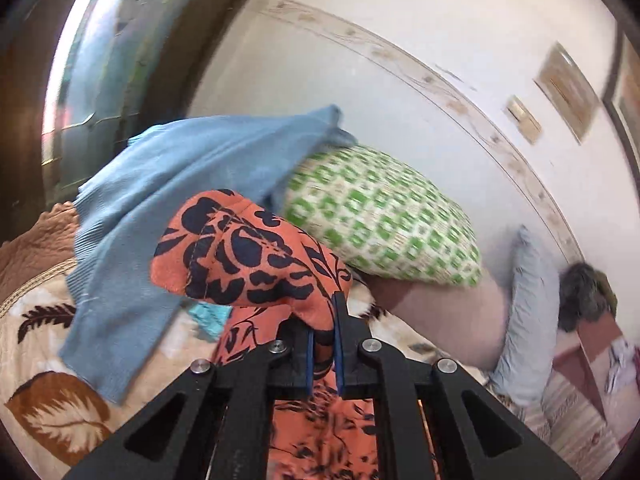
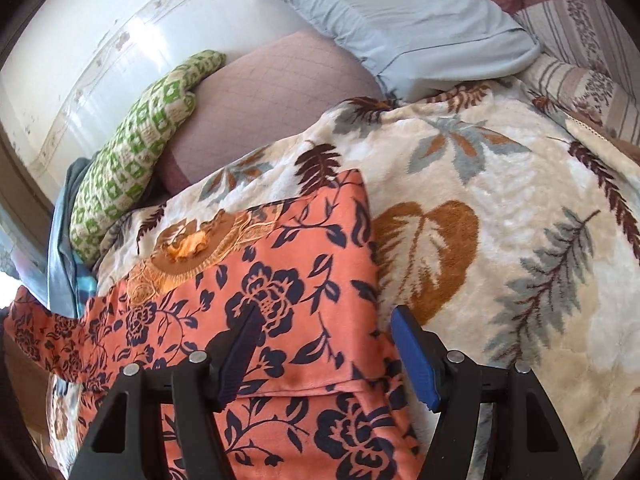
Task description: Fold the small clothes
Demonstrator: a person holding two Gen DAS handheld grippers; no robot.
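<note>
An orange garment with a dark floral print lies spread on the leaf-patterned blanket, its embroidered neckline toward the upper left. In the left wrist view my left gripper is shut on a bunched fold of that orange garment, lifted above the bed. A blue knitted garment hangs behind the fold. My right gripper stands open just above the garment's lower right part. Its left finger is over the cloth, its right finger near the garment's right edge. Nothing is pinched between them.
A green-and-white patterned pillow and a pale blue pillow lie against the white wall. A brownish cushion sits between them. A striped cloth lies at the right. Blue clothes are piled at the left.
</note>
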